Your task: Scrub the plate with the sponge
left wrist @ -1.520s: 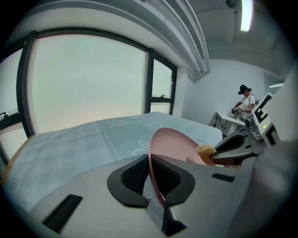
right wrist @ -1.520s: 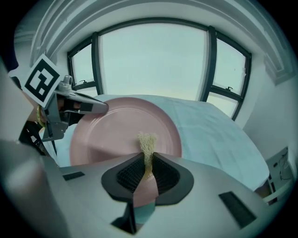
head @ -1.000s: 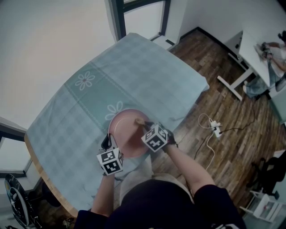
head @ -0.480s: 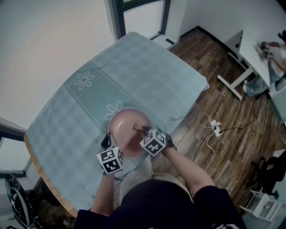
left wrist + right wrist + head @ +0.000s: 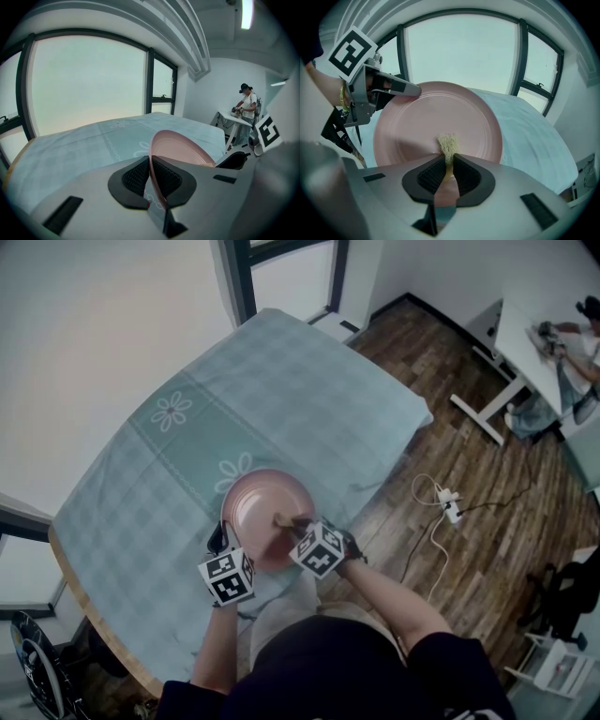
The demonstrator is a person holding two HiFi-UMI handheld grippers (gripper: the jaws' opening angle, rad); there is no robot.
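Clamps pink plate (image 5: 440, 112) by its rim in L gripper (image 5: 151, 180), pinches yellowish sponge (image 5: 447, 142) tight in R gripper (image 5: 449, 172), tip seemingly on plate's near-centre face over checked tablecloth (image 5: 309, 399), w/ most of face lying ahead of R jaws.

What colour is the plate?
Pink. The plate shows best in the right gripper view.

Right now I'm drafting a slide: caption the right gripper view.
Right gripper presses a small yellow sponge against a round pink plate held at its rim by the left gripper.
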